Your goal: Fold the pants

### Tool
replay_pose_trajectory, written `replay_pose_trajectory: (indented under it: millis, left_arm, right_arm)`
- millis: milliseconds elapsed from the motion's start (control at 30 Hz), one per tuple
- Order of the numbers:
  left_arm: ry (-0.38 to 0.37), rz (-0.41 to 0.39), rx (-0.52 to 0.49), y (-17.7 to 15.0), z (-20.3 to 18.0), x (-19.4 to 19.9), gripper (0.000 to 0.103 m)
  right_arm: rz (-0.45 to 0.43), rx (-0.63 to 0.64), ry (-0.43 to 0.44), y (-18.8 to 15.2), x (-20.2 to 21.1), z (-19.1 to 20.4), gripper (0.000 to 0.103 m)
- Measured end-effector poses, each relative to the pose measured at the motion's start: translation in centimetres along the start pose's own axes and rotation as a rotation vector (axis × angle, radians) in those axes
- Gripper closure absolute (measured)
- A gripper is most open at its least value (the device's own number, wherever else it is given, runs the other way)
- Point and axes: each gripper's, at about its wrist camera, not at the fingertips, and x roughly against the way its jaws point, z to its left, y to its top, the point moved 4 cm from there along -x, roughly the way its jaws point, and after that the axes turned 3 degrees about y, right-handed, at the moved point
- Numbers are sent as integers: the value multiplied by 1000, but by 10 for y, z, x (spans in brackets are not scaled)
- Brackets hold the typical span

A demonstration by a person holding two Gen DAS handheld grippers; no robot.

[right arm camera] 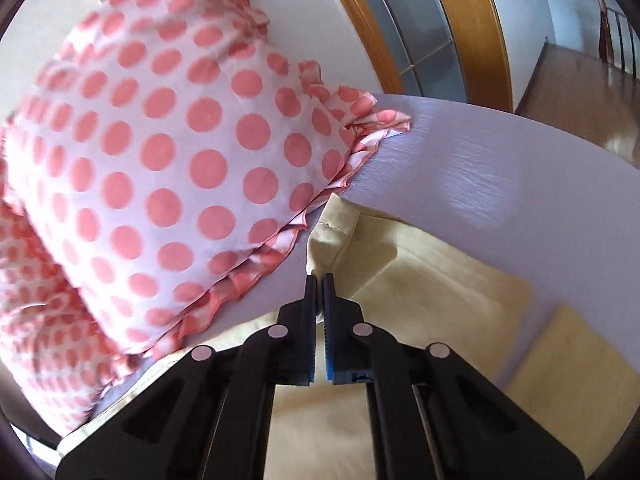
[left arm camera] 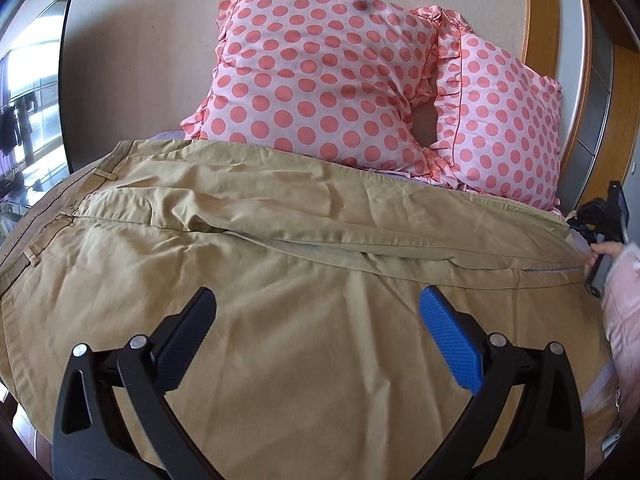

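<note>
Khaki pants (left arm camera: 248, 264) lie spread across the bed, waistband at the left, legs running right. My left gripper (left arm camera: 318, 304) is open and empty, hovering above the near leg. My right gripper (right arm camera: 319, 280) is shut on the hem of the far pant leg (right arm camera: 332, 232) and lifts it a little off the sheet. In the left wrist view the right gripper (left arm camera: 600, 220) shows at the far right edge, at the leg ends. The second leg's hem (right arm camera: 568, 364) lies flat at the right in the right wrist view.
Two pink polka-dot pillows (left arm camera: 320, 72) (left arm camera: 500, 120) lean against the headboard wall just behind the pants; one shows close in the right wrist view (right arm camera: 160, 160). Lilac sheet (right arm camera: 500, 168) runs to the bed's edge, with a wooden door frame (right arm camera: 480, 20) beyond. A window (left arm camera: 32, 112) is at the left.
</note>
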Motion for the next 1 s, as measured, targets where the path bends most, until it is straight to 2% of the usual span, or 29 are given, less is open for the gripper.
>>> replay_pose_trajectory:
  millis: [67,133,200,300,400,433,533,633,700,733,833,900,1000]
  left_arm:
    - [-2,4,3,-2,0,1,2]
    - [6,9,7,-1,1,2,2]
    - [39,8,18,2,4,2,2]
    - [50,7,26,10,10,0,2]
    - [48,3,44,19,23,2,2]
    - [44,-2,56,23,30,4,2]
    - [41,-8,120,36,53,4,2]
    - [53,2,155,52,71,-7,2]
    - [46,31,170,63,80,-21,2]
    - [28,45,181,68,83,-28,2]
    - [-48,81,243,84,96,-54,2]
    - [-29,122,275,95,105,-75,2]
    - [0,214,305,109,111,-115,6]
  right_arm:
    - [-7,-36,70,-26,50,-13,100]
    - [8,-65,81,-51,85,-25,100]
    - [38,-113,79,-71,102,-43,100]
    - [71,-199,72,-77,105,-61,99]
    - [110,-261,61,-82,99,-76,81]
    - [116,-275,68,-84,98,-77,69]
    - [99,-288,86,-82,91,-76,67]
    - [72,-272,101,-76,81,-74,68]
    - [70,-269,151,-74,73,-75,86]
    - [74,-284,178,-74,71,-77,99]
    - [4,-291,257,-71,90,-84,100]
    - [-38,-290,271,-70,103,-90,100]
    - [-48,-323,302,-70,111,-97,100]
